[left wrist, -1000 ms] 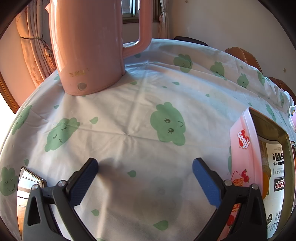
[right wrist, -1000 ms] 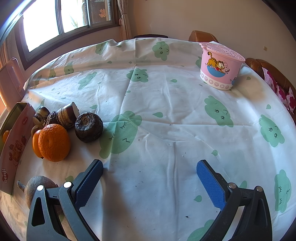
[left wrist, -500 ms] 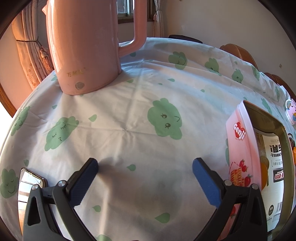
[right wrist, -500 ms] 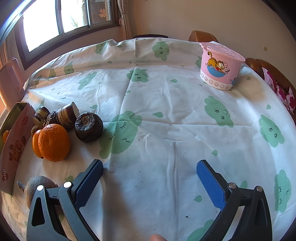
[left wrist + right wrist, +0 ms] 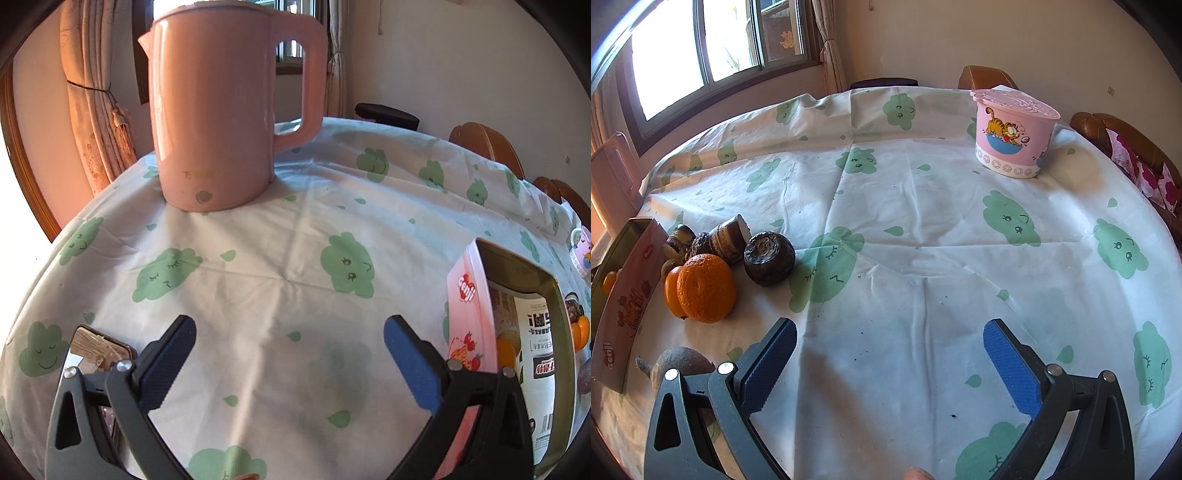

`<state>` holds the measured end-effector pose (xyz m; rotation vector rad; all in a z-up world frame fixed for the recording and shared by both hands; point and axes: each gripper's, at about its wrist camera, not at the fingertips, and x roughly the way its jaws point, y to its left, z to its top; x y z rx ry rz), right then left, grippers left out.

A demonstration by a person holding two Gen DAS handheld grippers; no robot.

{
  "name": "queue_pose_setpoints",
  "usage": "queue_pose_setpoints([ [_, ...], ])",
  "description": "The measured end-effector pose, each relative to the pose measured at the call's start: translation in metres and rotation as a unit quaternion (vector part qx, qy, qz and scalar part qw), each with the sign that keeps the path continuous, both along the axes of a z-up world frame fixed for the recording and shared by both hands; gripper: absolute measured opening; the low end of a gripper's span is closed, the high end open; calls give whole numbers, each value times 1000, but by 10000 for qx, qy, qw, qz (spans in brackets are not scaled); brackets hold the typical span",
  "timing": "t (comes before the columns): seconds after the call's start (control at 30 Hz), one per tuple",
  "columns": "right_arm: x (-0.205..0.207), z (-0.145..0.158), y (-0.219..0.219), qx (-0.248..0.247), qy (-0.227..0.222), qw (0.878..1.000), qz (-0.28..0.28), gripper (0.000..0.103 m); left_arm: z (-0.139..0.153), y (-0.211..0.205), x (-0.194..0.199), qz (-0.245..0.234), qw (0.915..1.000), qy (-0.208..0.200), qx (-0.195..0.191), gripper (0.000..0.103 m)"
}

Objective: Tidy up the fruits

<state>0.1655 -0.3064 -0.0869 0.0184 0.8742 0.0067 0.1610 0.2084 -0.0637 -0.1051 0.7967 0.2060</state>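
In the right wrist view an orange (image 5: pixel 706 287) lies at the left, with a second orange (image 5: pixel 671 291) half hidden behind it. Several dark brown roots sit behind them, the biggest (image 5: pixel 769 257) nearest the table's middle. Another root (image 5: pixel 681 365) is partly hidden behind my right gripper's left finger. My right gripper (image 5: pixel 890 363) is open over bare cloth, to the right of the pile. A pink open box (image 5: pixel 495 328) stands at the right of the left wrist view with orange fruit inside (image 5: pixel 505 349). My left gripper (image 5: pixel 290 360) is open, left of the box, holding nothing.
A tall pink kettle (image 5: pixel 221 107) stands at the back of the left wrist view. A phone (image 5: pixel 98 350) lies behind my left gripper's left finger. A pink lidded cup (image 5: pixel 1014 133) stands far right. Wooden chairs (image 5: pixel 487 146) ring the round table (image 5: pixel 923 229). A fingertip (image 5: pixel 916 473) shows at the bottom edge.
The left gripper has tilted up and pulled back, so the kettle now shows whole and the box sits lower right. The right gripper has stayed put.
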Motion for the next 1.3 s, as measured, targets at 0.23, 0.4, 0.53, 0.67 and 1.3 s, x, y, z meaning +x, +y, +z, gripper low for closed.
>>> queue_pose_setpoints([
  [0.23, -47, 25, 1, 156, -783, 9968, -48, 102, 57, -57, -45, -422, 9918, -1193, -168, 103],
  [0.4, -76, 38, 9, 105, -1221, 9925, -30, 102, 74, -128, -51, -919, 9825, -1515, -572, 103],
  [0.53, -88, 43, 7, 59, -1469, 9891, -85, 102, 68, -186, -25, -1180, 9824, -1175, -848, 103],
  [0.67, -97, 45, -1, 98, -1636, 9863, -191, 102, 53, -234, -2, -1198, 9847, -952, -835, 103],
  [1.3, -116, 38, -2, 137, -1990, 9799, -30, 102, 30, -258, 34, -775, 9932, -833, 234, 103],
])
